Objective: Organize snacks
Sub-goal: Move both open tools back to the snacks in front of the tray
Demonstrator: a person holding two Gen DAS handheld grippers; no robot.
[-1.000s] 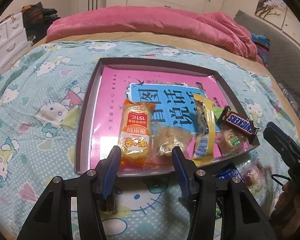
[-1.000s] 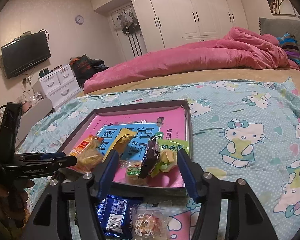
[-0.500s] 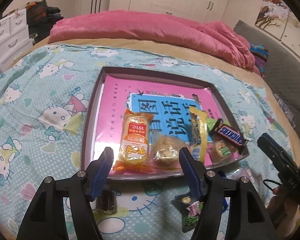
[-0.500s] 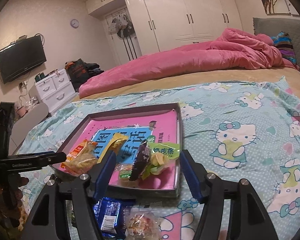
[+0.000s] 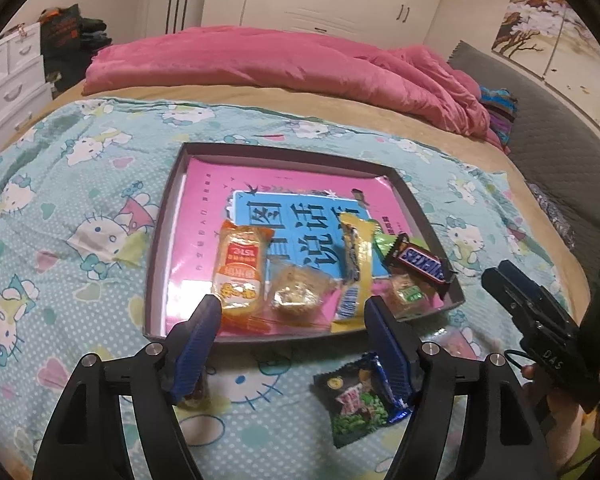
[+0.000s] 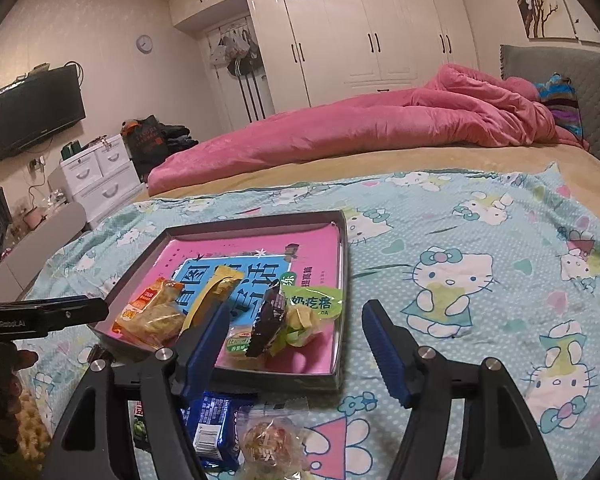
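Observation:
A dark-rimmed tray (image 5: 160, 248) with a pink book in it lies on the bed. Along its near side lie an orange packet (image 5: 242, 276), a clear-wrapped cake (image 5: 298, 296), a yellow bar (image 5: 354, 264) and a Snickers bar (image 5: 422, 264). My left gripper (image 5: 292, 332) hovers over the tray's near rim, jaws opening, nothing gripped. On the sheet below it lies a black-green packet (image 5: 352, 400). My right gripper (image 6: 296, 320) hangs before the tray's (image 6: 340, 360) near corner, jaws opening and empty. Under it lie a blue packet (image 6: 212, 424) and a clear round snack (image 6: 272, 444).
A Hello Kitty sheet (image 6: 460, 280) covers the near half of the bed. A pink duvet (image 5: 280, 64) is heaped at the far side. A small dark snack (image 5: 196, 396) shows under the left finger. White drawers (image 6: 100, 176) and a wall TV (image 6: 36, 112) stand at left.
My left gripper has risen and drawn back from the tray with its jaws spreading wider, so the black-green packet came into view. The right gripper's jaws have widened a little.

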